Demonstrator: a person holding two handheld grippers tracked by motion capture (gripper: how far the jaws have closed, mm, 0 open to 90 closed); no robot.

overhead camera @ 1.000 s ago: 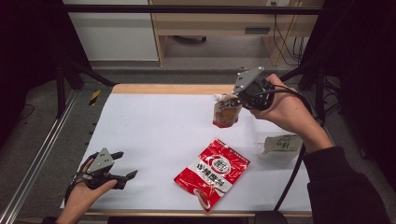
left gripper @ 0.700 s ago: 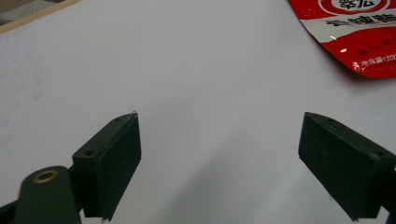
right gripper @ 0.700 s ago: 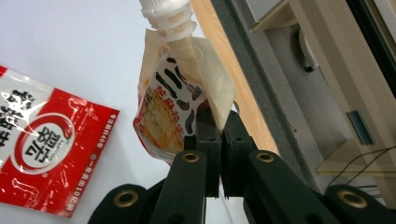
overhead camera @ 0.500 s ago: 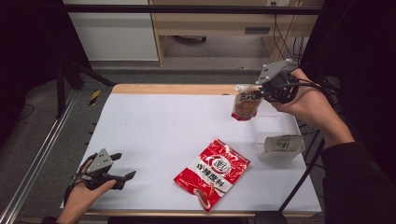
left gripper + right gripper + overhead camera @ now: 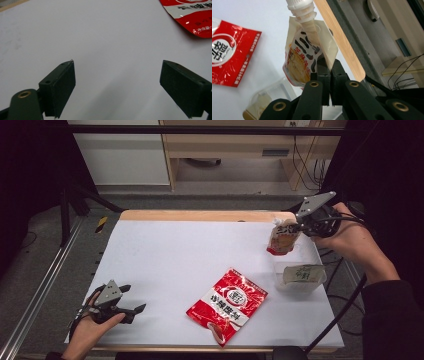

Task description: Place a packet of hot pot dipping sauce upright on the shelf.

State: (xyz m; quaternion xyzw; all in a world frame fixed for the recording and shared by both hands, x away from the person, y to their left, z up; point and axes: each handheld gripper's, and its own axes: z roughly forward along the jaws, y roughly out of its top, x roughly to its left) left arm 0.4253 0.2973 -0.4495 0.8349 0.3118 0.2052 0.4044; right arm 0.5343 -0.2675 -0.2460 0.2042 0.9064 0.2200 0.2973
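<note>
In the high view we see a white table (image 5: pixel 190 265) with a wooden far edge. Our right gripper (image 5: pixel 303 226) is raised above the far right corner of the table, held in our right hand (image 5: pixel 350 240), and its jaws are clamped on the side edge of a small spouted pouch (image 5: pixel 282 237). The pouch hangs clear of the table top, cap end up and slightly tilted, with orange and dark print on a cream front. In the right gripper view we see the same pouch (image 5: pixel 308 55) pinched between the two black jaws, which are pressed together on its thin side seam, and its white screw cap (image 5: pixel 300 7) points away from the camera.

Below the pouch, near the right edge of the table, sits a clear plastic tub (image 5: pixel 300 277) with something pale and a label inside it; we cannot tell what it holds. A red and white flat packet (image 5: pixel 227 304) lies on the table toward the near side, right of the middle, well apart from the tub.

Our left gripper (image 5: pixel 131 301) rests low over the near left corner of the table in our left hand (image 5: pixel 92 327). In the left gripper view its jaws stand wide apart with nothing between them, bare white table under them, and a corner of the red packet (image 5: pixel 192 17) at the upper right.
</note>
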